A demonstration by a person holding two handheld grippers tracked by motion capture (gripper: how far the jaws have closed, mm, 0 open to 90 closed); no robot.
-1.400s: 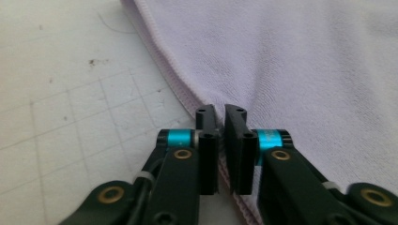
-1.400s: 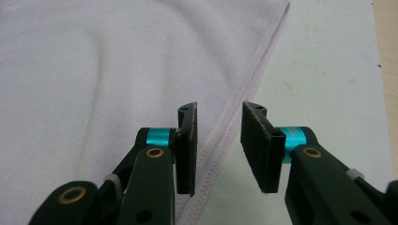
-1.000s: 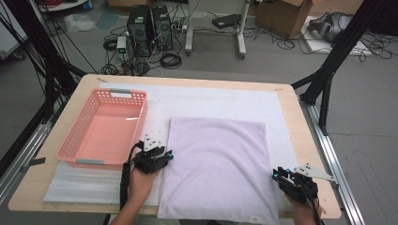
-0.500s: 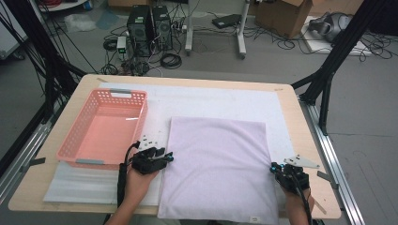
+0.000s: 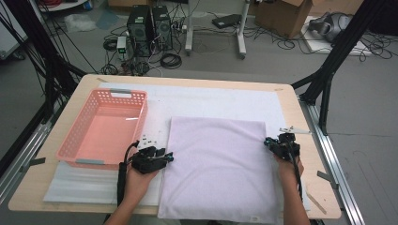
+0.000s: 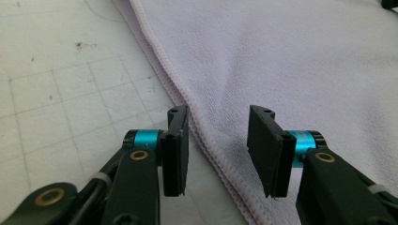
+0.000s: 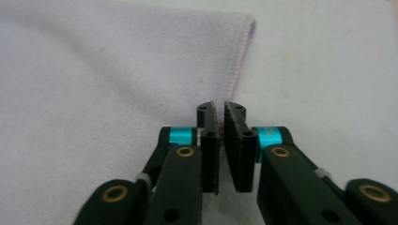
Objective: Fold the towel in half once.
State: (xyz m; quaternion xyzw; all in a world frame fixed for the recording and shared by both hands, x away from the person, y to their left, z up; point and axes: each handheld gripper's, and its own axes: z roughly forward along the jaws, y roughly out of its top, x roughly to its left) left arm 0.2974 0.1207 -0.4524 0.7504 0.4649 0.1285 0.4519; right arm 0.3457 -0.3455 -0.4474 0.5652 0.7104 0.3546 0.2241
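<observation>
High view: lilac towel (image 5: 218, 168) lies flat on the white mat (image 5: 206, 101), folded to a rough rectangle, near edge reaching the table's front. Surface smooth, no big wrinkles, small tag at the near right corner. Pink basket (image 5: 104, 127) sits to its left, apart from it. Left gripper (image 5: 165, 157) is at the towel's left edge, about halfway along it. Right gripper (image 5: 268, 143) is at the right edge, near the far right corner.

Left gripper view: jaws part open, gap clear. The towel's stitched hem (image 6: 187, 105) runs diagonally between them, layered edge visible, at least two plies stacked. The pads don't press on it. Cloth has a fine terry nap.

Right gripper view: jaws have just been closing, now nearly together, only a thin slit left. They stand over the towel's right hem (image 7: 237, 65), just short of the corner. Can't tell whether cloth is pinched in the slit.
</observation>
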